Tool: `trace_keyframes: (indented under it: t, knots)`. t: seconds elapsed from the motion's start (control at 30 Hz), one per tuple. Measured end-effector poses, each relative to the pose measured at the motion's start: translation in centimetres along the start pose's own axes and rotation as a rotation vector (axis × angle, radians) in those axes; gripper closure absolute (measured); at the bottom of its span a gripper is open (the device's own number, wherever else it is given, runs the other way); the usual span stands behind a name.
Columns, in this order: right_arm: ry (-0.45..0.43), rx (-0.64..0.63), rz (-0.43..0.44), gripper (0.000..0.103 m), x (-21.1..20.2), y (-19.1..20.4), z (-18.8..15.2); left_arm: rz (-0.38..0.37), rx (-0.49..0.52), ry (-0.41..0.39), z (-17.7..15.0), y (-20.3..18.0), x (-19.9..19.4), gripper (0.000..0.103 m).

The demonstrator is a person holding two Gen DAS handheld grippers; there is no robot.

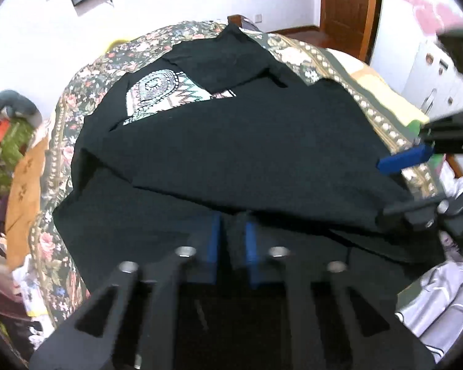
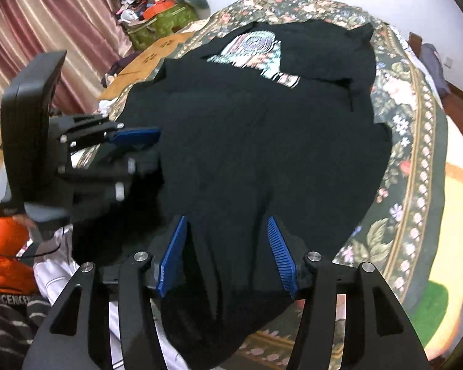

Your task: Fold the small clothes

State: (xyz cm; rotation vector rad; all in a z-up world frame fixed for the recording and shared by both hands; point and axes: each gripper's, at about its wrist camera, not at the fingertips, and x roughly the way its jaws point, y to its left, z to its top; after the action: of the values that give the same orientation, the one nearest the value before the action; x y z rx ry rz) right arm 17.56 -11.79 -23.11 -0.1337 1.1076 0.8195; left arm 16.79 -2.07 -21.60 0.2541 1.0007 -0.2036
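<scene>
Black printed cotton t-shirt [image 1: 231,141] fills mid-frame on the floral bedspread [image 1: 77,80]; left gripper [image 1: 231,240] fingers nearly closed pinching its hem, right gripper [image 2: 228,256] fingers wide apart straddling the bottom-centre hem.

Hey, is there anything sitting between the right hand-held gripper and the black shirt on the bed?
Nothing visible. The right hand-held gripper is open directly over the near hem of the black shirt, with fabric between its blue pads. The left hand-held gripper is narrowed on the same edge, off to the side.
</scene>
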Motion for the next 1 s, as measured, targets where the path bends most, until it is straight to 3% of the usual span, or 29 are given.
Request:
trace_keyframes:
  t: [0.1, 0.17, 0.27, 0.4, 0.53, 0.8, 0.93, 1.0]
  knots:
    - [0.003, -0.032, -0.013, 0.053, 0.8, 0.4, -0.6, 0.033, -0.058, -0.037, -0.4, 2.3, -1.5, 0.097]
    - [0.002, -0.043, -0.032, 0.081, 1.1, 0.3, -0.9, 0.057, -0.098, -0.055, -0.5, 3.9, -2.4, 0.098]
    - [-0.024, -0.021, -0.043, 0.095, 0.5, -0.6, -0.7, 0.09, -0.181, -0.082, -1.1, 7.1, -4.5, 0.098]
    - [-0.072, -0.004, -0.098, 0.097, -1.3, -1.8, -0.6, 0.172, -0.289, -0.112, -2.8, 11.6, -7.0, 0.098]
    - [-0.086, 0.026, -0.164, 0.097, -2.2, -3.5, -0.8, 0.206, -0.386, -0.091, -5.5, 14.8, -7.8, 0.098]
    - [-0.095, 0.088, -0.272, 0.097, -3.7, -5.8, -1.6, 0.249, -0.466, 0.015, -10.9, 16.5, -6.1, 0.099]
    - [-0.111, 0.126, -0.201, 0.097, -5.4, -5.9, -1.6, 0.214, -0.51, 0.049, -12.6, 16.7, -5.4, 0.099]
    - [-0.108, 0.132, -0.172, 0.092, -6.2, -5.5, -1.5, 0.216, -0.501, 0.048, -12.7, 16.2, -5.6, 0.099]
